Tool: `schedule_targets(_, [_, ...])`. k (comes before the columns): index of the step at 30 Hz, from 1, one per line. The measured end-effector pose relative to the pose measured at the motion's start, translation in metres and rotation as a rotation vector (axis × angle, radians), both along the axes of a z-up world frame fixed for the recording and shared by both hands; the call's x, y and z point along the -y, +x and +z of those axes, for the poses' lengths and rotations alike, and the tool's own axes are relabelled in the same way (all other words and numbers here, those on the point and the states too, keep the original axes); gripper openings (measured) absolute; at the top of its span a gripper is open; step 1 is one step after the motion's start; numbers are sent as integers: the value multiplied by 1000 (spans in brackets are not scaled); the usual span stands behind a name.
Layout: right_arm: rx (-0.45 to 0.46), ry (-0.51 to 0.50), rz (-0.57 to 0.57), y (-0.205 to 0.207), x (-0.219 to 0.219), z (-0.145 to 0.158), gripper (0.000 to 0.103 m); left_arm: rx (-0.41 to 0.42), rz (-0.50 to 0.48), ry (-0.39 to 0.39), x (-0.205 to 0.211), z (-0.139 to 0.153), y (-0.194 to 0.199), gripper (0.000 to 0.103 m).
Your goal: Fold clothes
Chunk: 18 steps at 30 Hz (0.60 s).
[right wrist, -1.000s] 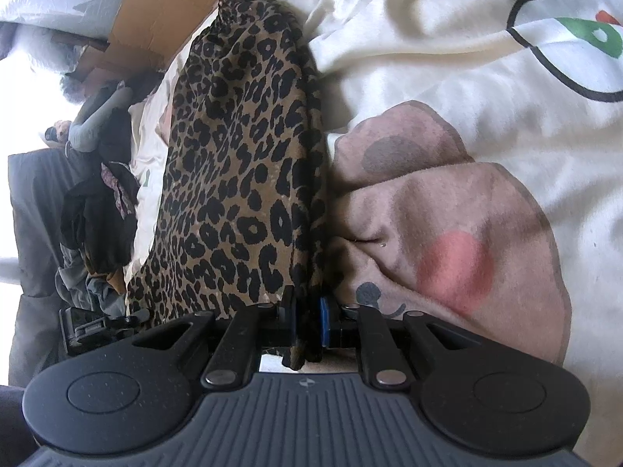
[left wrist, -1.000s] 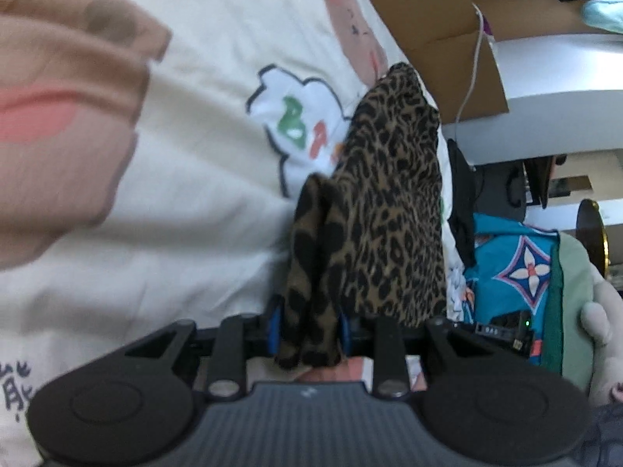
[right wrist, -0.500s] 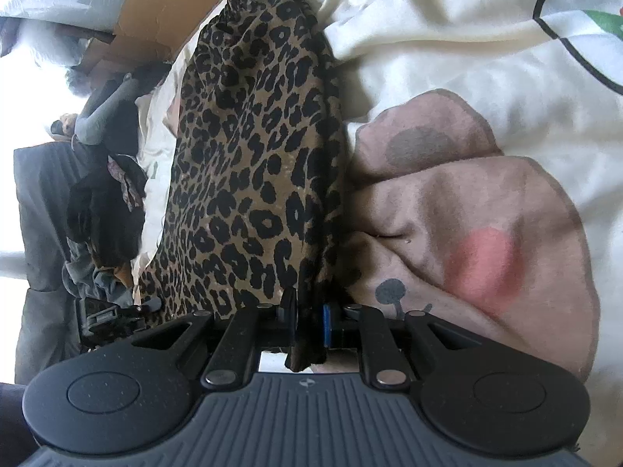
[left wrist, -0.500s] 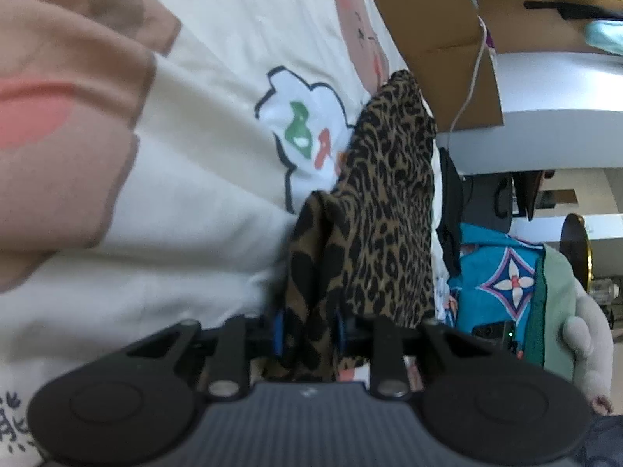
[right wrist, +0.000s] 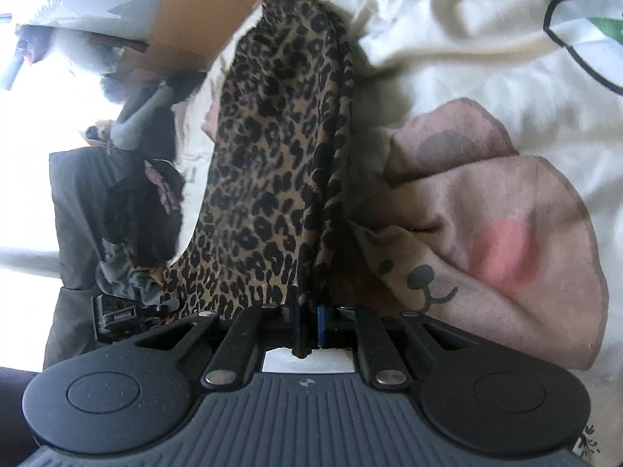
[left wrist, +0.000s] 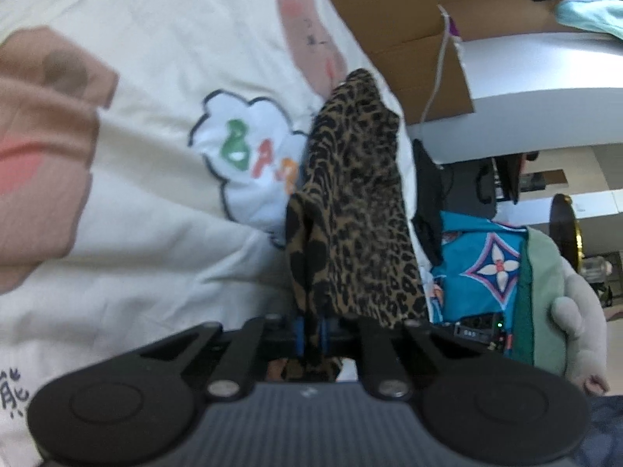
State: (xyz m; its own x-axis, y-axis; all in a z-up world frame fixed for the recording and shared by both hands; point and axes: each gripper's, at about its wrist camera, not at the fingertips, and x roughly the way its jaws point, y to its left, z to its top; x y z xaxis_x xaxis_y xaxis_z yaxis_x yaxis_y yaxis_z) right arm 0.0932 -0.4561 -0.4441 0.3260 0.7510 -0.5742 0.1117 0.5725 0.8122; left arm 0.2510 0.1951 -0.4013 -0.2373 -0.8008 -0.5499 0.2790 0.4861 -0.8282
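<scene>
Both the left tongs (left wrist: pixel 310 336) and right tongs (right wrist: pixel 309 325), which have just been closing, pinch the leopard-print garment (right wrist: pixel 272 163) above the bedspread (right wrist: pixel 467 58), gathered lengthwise, its crosswise folds seemingly left.

Left hand-held gripper (left wrist: pixel 310 335) just closing, right hand-held gripper (right wrist: pixel 308 325) clamped

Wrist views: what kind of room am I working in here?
Most likely a bedroom: the leopard-print garment lies on a cream cartoon-print blanket, with a plush toy and a heap of dark clothes alongside.
</scene>
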Motion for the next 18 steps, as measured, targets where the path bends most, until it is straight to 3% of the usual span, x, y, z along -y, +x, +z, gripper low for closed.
schedule_targets(7, [29,57,40,-4,5,21,5,-6,9,-31,-7,29,-8,7])
schedule_targets(18, [23,95,120,-31,13,46,5,-56,38,-19,-34,55,-38,7])
